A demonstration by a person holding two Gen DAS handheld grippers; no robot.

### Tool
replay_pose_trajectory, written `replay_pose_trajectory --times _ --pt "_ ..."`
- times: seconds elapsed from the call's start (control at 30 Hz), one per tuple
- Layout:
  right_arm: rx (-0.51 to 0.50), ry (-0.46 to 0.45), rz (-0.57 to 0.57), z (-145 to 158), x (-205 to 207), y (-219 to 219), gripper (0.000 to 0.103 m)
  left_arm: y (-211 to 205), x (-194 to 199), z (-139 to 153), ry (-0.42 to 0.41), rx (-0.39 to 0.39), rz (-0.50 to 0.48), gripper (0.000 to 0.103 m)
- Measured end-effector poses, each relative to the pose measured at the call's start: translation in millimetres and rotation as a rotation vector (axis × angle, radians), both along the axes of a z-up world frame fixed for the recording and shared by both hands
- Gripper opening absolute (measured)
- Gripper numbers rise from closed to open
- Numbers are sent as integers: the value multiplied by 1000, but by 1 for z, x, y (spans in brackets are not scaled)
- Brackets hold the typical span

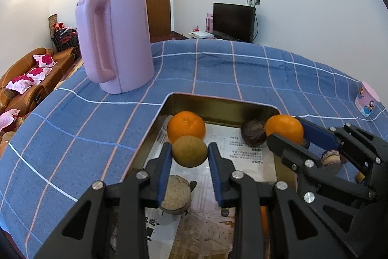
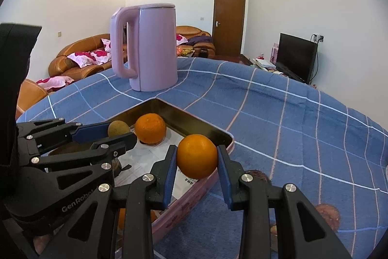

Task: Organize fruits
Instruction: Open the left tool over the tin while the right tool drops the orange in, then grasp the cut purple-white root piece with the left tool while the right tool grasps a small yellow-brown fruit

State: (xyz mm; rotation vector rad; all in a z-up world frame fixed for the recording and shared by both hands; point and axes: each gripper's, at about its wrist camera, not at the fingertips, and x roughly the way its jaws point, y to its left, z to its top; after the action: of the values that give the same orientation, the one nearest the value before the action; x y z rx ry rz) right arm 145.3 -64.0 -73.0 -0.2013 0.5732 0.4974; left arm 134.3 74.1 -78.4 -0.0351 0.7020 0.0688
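A smooth, round orange (image 2: pixel 197 156) is clamped between the blue pads of the right gripper (image 2: pixel 197 157), which tilts downward and holds it over the rim at the right edge of the shallow metal tray (image 1: pixel 218 103). Beside it, the left gripper (image 1: pixel 189 155), also angled down, squeezes a dull, brownish-green round fruit (image 1: pixel 189 154) above the tray's paper-lined floor. Another orange (image 1: pixel 186 127), dimpled and glossy, rests in the tray near a dark wrinkled fruit (image 1: pixel 253 132); the tray sits on a blue checked cloth (image 1: pixel 72 132) near a matte pink kettle (image 1: pixel 114 40).
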Motion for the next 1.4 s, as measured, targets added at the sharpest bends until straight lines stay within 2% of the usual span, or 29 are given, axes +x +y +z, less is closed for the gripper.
replay_pose_trajectory --times 0.47,0.77,0.8,0.9,0.97,1.03,1.13,1.3,1.4 --pt "-32 21 28 -4 2 7 35 -2 3 -3 37 29 1 32" --pt "-36 18 44 -3 -1 8 36 0 0 -3 44 16 2 33" --pt "-34 18 45 -3 -1 8 36 0 -1 -2 42 18 4 34" --pt "-21 21 41 -2 -1 5 41 4 -4 0 40 13 16 47" --pt "-10 20 36 -1 -2 1 43 5 -4 1 38 8 24 59" --pt "-3 18 30 -1 -3 -2 45 6 -7 2 30 8 29 63" --pt "6 14 22 0 -5 -5 50 6 -8 3 29 5 20 64" --pt "15 2 6 2 -12 -12 51 3 -13 5 16 -2 18 69" --pt "21 -8 -9 5 -20 -21 58 -2 -22 8 -7 -14 15 70"
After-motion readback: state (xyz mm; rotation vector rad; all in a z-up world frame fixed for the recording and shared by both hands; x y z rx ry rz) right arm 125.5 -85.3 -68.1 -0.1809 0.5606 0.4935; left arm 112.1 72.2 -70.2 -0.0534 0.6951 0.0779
